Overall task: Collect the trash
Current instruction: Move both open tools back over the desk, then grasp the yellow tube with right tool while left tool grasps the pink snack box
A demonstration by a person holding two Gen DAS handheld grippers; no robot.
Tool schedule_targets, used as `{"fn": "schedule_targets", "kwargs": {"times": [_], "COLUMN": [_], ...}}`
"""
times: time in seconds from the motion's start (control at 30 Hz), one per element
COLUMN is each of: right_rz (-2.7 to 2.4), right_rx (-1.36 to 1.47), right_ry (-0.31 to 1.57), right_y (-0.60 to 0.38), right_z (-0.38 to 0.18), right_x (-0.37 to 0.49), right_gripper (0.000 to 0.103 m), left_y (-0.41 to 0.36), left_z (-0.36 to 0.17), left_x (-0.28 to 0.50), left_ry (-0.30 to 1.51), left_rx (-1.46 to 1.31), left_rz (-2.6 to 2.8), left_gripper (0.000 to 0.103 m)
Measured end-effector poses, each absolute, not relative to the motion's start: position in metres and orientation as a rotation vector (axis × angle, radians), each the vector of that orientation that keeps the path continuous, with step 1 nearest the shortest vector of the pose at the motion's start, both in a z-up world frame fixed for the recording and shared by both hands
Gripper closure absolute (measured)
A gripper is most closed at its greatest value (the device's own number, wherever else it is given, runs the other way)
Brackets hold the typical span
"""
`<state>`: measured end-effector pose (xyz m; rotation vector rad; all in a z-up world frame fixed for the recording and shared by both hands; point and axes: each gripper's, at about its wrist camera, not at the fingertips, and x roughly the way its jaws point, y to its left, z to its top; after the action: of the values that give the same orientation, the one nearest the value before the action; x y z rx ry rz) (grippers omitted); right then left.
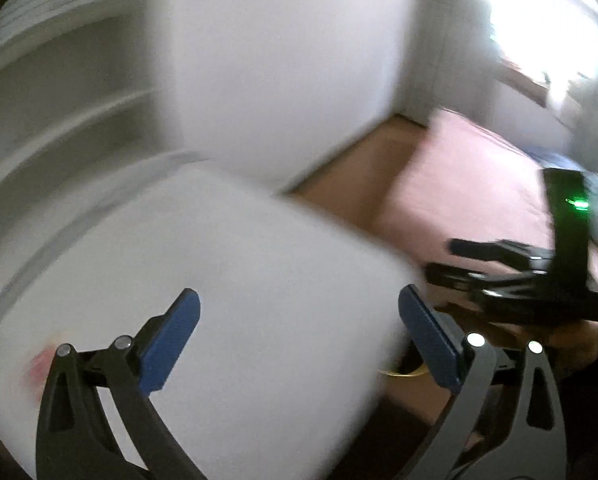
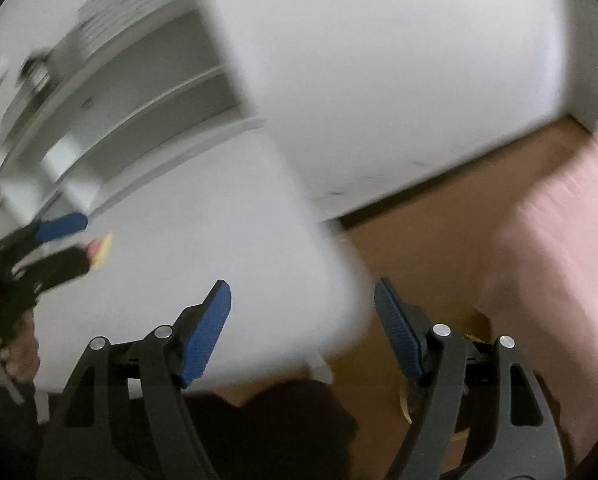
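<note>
Both views are smeared by motion. A small pink and yellow scrap [image 2: 99, 252] lies on the white table [image 2: 219, 220], just past the tip of my left gripper [image 2: 85, 240]. In the left wrist view the scrap [image 1: 39, 364] is a pink smear outside the left finger, not between the pads. My left gripper [image 1: 299, 308] is open over the white table [image 1: 239, 264] with nothing in it. My right gripper [image 2: 303, 300] is open over the table's rounded corner, also empty. It shows as a black shape [image 1: 443, 258] at the right of the left wrist view.
A white shelf unit [image 2: 139, 92] stands behind the table, next to a white wall [image 2: 399, 60]. A pink bed [image 2: 559, 240] lies to the right across brown floor [image 2: 419, 232]. Something yellowish [image 2: 407, 400] sits low by the right finger. A bright window [image 1: 539, 28] is far right.
</note>
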<state>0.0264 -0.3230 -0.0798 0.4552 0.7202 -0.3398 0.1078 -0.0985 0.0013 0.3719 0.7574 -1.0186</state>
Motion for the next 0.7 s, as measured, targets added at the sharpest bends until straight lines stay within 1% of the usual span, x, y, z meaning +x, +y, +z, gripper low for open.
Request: {"fn": "schedule_targets", "kwargs": {"times": [0.17, 0.27, 0.33, 0.53, 0.63, 0.7], "right_rz": [-0.128, -0.066, -0.033, -0.021, -0.038, -0.055], "right_rx": [0.310, 0.234, 0.196, 0.120, 0.095, 0.080], "right_ry": [0.782, 0.840, 0.878, 0.955, 0.952, 0.949], "right_y": [-0.237, -0.193, -0.167, -0.127, -0.124, -0.123], "right_z": [-0.073, -0.078, -0.085, -0.107, -0.113, -0.112], "right_x": [0.136, 0.179, 0.201, 0.251, 0.258, 0.265], "right_gripper": [0.031, 0.031, 0.031, 0.032, 0.035, 0.038], "left_y": [0.016, 0.074, 0.098, 0.121, 0.127, 0.129], "left_z": [-0.010, -0.021, -0.026, -0.039, -0.045, -0.047], "left_x": [0.176, 0.201, 0.208, 0.227, 0.236, 0.241], "left_ry": [0.818, 0.860, 0.880, 0.909, 0.911, 0.913], "left_rx": [0.302, 0.234, 0.203, 0.175, 0.167, 0.167], "left_rz": [-0.745, -0.638, -0.601, -0.580, -0.597, -0.608], "left_gripper": [0.007, 0.007, 0.007, 0.007, 0.007, 0.007]}}
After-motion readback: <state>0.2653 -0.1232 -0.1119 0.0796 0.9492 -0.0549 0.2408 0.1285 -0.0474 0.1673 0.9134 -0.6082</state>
